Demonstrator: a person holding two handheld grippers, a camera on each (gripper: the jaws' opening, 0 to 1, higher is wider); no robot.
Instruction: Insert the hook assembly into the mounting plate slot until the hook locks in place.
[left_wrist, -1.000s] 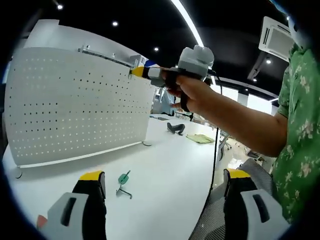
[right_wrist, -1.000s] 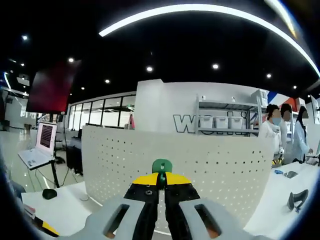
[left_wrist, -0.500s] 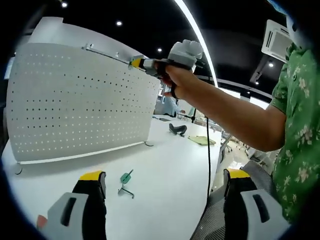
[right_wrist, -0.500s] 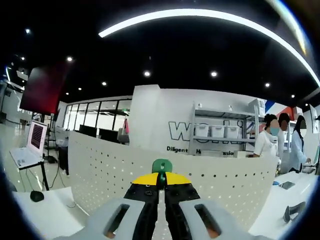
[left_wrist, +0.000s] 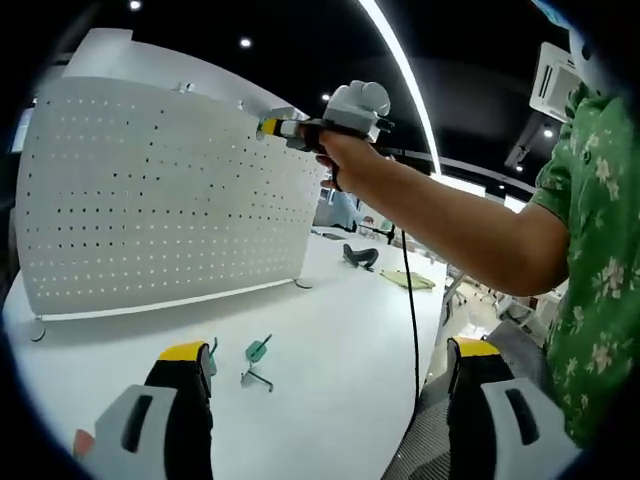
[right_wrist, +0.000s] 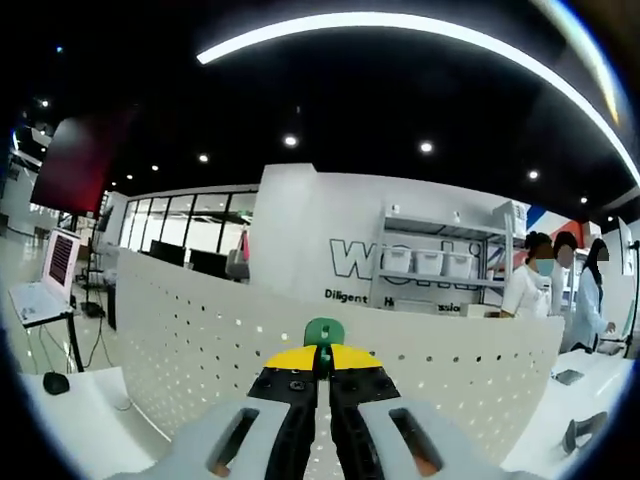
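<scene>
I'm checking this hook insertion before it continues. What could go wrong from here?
1. The right tongs pinch the green hook only by its tip, so it may twist or slip when pushed against the pegboard.
2. A spare green hook lies on the table near the open left tongs, which could knock it.

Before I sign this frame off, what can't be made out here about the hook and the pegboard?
- Right gripper view: the green plastic hook shows just a rounded tip; the shut jaws hide the rest.
- Left gripper view: the right gripper meets the white perforated pegboard near its top edge; whether the hook has entered is too small to tell.
- Left gripper view: the spare green hook on the white table is too small for detail.
</scene>
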